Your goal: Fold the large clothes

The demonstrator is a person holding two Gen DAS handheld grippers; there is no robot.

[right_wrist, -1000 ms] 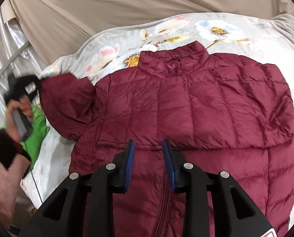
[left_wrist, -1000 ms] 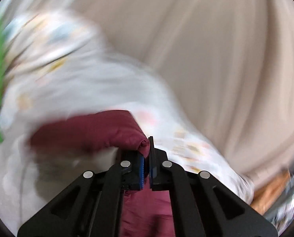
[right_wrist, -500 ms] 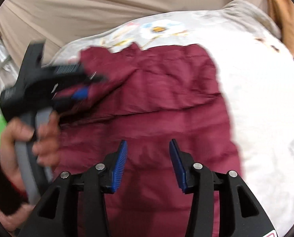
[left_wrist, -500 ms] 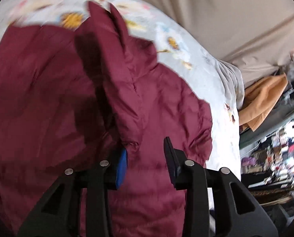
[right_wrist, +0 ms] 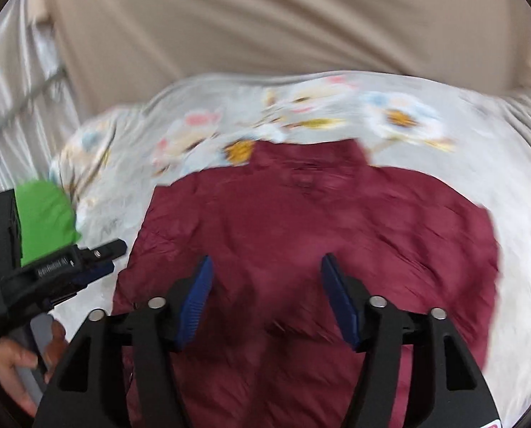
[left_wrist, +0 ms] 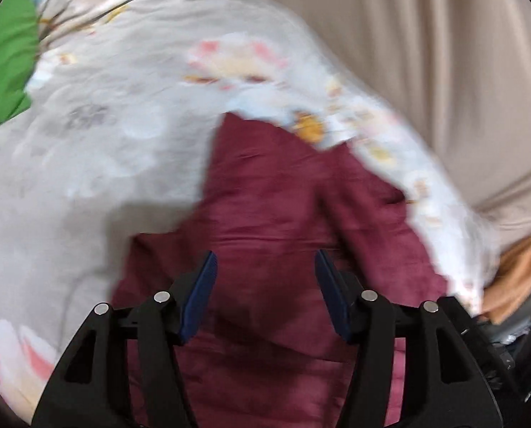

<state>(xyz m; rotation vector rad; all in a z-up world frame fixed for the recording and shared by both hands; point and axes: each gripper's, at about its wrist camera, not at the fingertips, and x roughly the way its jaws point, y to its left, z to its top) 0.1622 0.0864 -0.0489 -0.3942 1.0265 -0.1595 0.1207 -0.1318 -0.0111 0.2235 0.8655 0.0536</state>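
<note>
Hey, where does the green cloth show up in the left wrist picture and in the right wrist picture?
Left wrist view: the green cloth lies at the upper left edge, beside the floral sheet.
Right wrist view: it sits at the left, just behind the left gripper.
Shared landmark: the maroon jacket, spread on the sheet, fills the middle of both views.

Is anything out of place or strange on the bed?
Nothing stands out. The maroon jacket lies flat on the floral sheet, collar away from the camera. Both pictures are blurred, so small faults could be hidden.
</note>
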